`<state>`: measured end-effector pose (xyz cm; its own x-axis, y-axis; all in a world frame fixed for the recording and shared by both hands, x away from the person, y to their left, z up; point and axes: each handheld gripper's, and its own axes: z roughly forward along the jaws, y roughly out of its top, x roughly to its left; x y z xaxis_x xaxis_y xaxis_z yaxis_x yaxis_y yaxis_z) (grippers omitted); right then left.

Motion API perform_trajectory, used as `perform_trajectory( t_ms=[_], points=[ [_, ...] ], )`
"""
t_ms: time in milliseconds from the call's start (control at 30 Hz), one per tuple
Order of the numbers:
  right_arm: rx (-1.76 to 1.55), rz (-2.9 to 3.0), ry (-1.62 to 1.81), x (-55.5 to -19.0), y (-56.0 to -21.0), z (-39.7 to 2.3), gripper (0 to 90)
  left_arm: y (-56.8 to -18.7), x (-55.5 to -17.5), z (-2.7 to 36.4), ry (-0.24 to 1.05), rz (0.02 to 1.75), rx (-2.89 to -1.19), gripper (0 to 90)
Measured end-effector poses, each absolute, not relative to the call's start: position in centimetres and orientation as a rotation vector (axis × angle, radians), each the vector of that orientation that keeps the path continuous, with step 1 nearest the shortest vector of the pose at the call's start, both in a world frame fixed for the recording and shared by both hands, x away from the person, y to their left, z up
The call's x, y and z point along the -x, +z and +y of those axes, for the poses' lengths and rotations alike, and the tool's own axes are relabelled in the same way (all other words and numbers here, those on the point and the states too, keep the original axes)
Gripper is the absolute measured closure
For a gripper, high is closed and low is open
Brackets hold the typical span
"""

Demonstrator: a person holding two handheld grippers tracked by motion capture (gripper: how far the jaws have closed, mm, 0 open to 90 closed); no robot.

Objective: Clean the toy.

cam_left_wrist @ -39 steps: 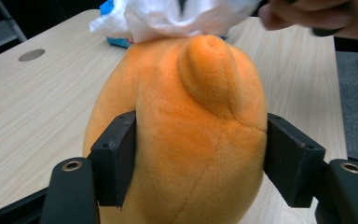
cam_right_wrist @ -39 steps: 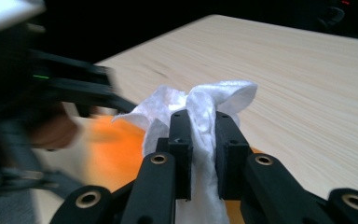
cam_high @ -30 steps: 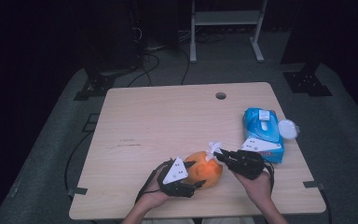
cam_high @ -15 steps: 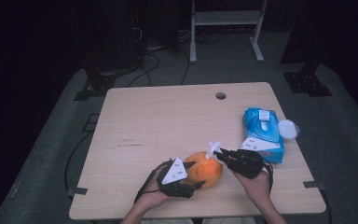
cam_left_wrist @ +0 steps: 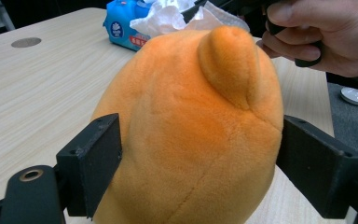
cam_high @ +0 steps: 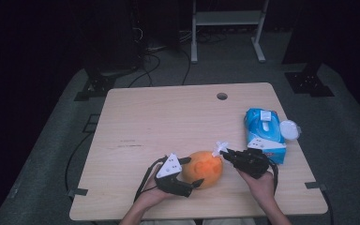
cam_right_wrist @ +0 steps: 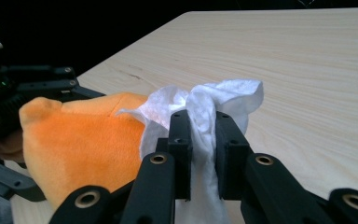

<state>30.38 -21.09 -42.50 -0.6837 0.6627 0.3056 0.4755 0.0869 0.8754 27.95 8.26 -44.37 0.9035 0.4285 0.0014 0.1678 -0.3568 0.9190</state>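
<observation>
An orange plush toy (cam_high: 205,168) lies near the table's front edge, and in the left gripper view the toy (cam_left_wrist: 191,130) shows its rounded body and one ear. My left gripper (cam_high: 193,171) straddles it. Its jaws have just been opening, and the pads (cam_left_wrist: 98,163) now rest at the toy's sides without squeezing. My right gripper (cam_high: 227,152) hovers at the toy's upper right, shut on a crumpled white tissue (cam_right_wrist: 214,100). The tissue (cam_high: 219,147) sits against the toy's top.
A blue pack of wet wipes (cam_high: 264,133) lies at the right of the wooden table (cam_high: 168,122), with a white round lid (cam_high: 289,129) beside it past the edge. A cable hole (cam_high: 222,96) sits near the far edge. Dark floor, cables and stands surround the table.
The left gripper's jaws look slightly wider around the toy than before. Both hands, the toy and the tissue have kept their places.
</observation>
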Motion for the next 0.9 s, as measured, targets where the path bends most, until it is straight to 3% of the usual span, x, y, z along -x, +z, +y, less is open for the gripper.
perform_trajectory(
  t_ms=[200,600,900],
  points=[
    [-0.999,2.229,1.744,-28.8,-40.6,-18.9,77.9,-43.6,-27.6,8.2,0.346,0.441,-1.944,34.1],
    [-1.103,2.197,1.649,-30.0,-42.2,-20.9,77.5,-42.7,-27.5,8.7,0.353,0.438,-1.945,36.0],
    [-0.975,2.238,1.72,-28.8,-41.2,-18.6,77.3,-42.8,-27.6,8.9,0.341,0.457,-1.945,36.4]
  ],
)
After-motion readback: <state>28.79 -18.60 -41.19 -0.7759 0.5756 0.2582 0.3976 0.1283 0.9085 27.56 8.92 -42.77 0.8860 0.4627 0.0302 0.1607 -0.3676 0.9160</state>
